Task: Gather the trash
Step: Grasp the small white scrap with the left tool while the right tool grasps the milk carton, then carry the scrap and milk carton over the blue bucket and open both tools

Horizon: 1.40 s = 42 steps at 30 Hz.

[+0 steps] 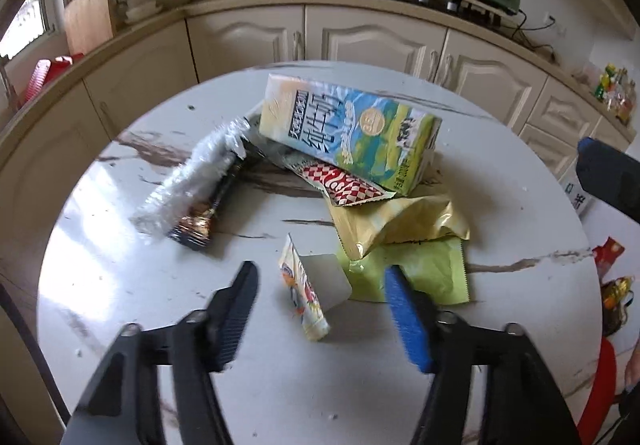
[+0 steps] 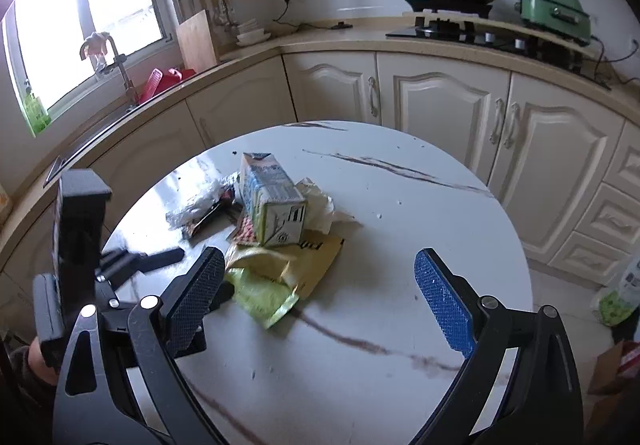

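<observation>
Nothing looked collected: the milk carton [image 1: 348, 129] lay at twelve o'clock among wrappers (all untouched), a small sachet [image 1: 304, 291] between the left gripper's [image 1: 320, 285] parted jaws; the right gripper [image 2: 320, 281] gaped empty.

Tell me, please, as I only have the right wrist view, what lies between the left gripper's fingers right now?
Observer: A small printed sachet lies on the table between the open fingers of the left gripper; the pads do not touch it.
Operator: Thanks. Is anything pinned under the pile?
Observer: A red-and-white checkered wrapper sticks out from beneath the carton.
Operator: And to the left of that?
Observer: A slim dark packet with a shiny coppery end lies partly under crinkled clear plastic.
</observation>
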Motion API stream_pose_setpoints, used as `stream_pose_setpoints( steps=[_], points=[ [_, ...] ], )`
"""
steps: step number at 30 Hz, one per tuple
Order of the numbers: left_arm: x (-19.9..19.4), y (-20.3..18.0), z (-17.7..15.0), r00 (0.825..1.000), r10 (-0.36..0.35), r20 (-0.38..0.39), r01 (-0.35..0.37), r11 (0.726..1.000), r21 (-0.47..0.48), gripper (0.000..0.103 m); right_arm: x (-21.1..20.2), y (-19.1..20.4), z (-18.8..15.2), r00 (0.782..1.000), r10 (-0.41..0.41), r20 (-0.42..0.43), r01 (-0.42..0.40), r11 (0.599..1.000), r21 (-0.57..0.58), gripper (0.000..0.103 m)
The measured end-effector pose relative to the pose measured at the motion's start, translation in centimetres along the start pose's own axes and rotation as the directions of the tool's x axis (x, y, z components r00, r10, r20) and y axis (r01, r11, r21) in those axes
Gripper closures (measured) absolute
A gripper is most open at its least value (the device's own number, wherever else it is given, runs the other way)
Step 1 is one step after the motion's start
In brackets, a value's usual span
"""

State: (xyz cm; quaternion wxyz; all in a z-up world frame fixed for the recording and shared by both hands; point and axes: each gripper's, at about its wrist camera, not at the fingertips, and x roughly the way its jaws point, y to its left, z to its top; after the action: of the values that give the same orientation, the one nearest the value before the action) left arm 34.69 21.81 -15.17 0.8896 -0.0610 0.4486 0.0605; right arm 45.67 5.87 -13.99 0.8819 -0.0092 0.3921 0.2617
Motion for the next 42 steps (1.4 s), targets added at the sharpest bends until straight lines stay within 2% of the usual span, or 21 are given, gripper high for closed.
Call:
stream_pose_setpoints(
  steps=[1,2,3,5,14,16,18,19,20,22,25,28,32,39,42],
  points=[
    [0.7,0.1,0.5,1.000,-0.009,-0.008,0.009,1.000,-0.004,0.061,0.6,-0.1,0.3,1.000,0.003,-0.005,-0.003,1.000,-0.002,0.007],
    [1.0,0.5,0.7,1.000,-0.027,-0.011,0.027,0.999,-0.017,0.065,1.1,0.0,0.5,1.000,0.008,-0.008,-0.008,1.000,-0.008,0.007],
    [1.4,0.5,0.9,0.999,-0.033,-0.008,0.032,0.999,-0.026,0.077,1.6,0.1,0.6,1.000,0.014,-0.016,-0.014,1.000,-0.013,0.007],
    [1.9,1.3,1.7,0.999,-0.044,-0.001,0.044,0.998,-0.035,0.084,2.8,0.4,1.1,0.999,0.029,-0.032,-0.030,0.999,-0.014,0.007],
    [-2.1,6.6,-0.2,0.997,-0.051,0.066,0.056,0.996,-0.075,0.085,9.1,2.7,2.5,0.992,0.065,-0.105,-0.073,0.994,-0.076,0.009],
    [-3.5,7.4,-1.0,0.996,-0.044,0.075,0.050,0.996,-0.079,0.085,9.7,2.9,2.6,0.992,0.082,-0.094,-0.089,0.993,-0.072,0.010],
    [-4.3,8.0,-1.5,0.996,-0.039,0.082,0.046,0.995,-0.085,0.085,10.5,3.4,2.6,0.988,0.112,-0.102,-0.121,0.989,-0.084,0.017],
    [-4.5,8.1,-1.7,0.996,-0.040,0.083,0.047,0.995,-0.087,0.085,10.8,3.6,2.6,0.988,0.110,-0.107,-0.120,0.988,-0.093,0.029],
    [-4.7,8.1,-1.8,0.996,-0.040,0.083,0.047,0.995,-0.089,0.085,11.1,4.0,2.6,0.988,0.101,-0.113,-0.113,0.988,-0.106,0.046],
    [-5.5,7.0,-2.5,0.995,-0.030,0.091,0.038,0.995,-0.093,0.085,11.2,4.6,2.4,0.989,0.094,-0.117,-0.110,0.985,-0.134,0.061],
    [-6.2,6.3,-2.8,0.994,-0.026,0.103,0.036,0.995,-0.097,0.085,10.7,5.1,2.0,0.984,0.119,-0.130,-0.137,0.980,-0.143,0.064],
    [-6.7,5.7,-2.8,0.993,-0.024,0.113,0.035,0.995,-0.096,0.085,9.4,5.4,1.6,0.987,0.111,-0.120,-0.130,0.979,-0.160,0.064],
    [-7.7,4.3,-2.8,0.991,-0.034,0.130,0.046,0.995,-0.086,0.085,5.6,4.8,1.1,0.989,0.138,-0.062,-0.145,0.982,-0.123,0.064],
    [-10.4,-0.4,-3.4,0.984,-0.055,0.171,0.063,0.997,-0.041,0.085,-3.1,2.8,-1.5,0.987,0.151,0.050,-0.148,0.987,-0.065,0.064],
    [-11.2,-3.2,-3.5,0.980,-0.076,0.185,0.079,0.997,-0.007,0.085,-7.7,0.8,-3.7,0.984,0.147,0.099,-0.145,0.989,-0.035,0.064]
  ],
)
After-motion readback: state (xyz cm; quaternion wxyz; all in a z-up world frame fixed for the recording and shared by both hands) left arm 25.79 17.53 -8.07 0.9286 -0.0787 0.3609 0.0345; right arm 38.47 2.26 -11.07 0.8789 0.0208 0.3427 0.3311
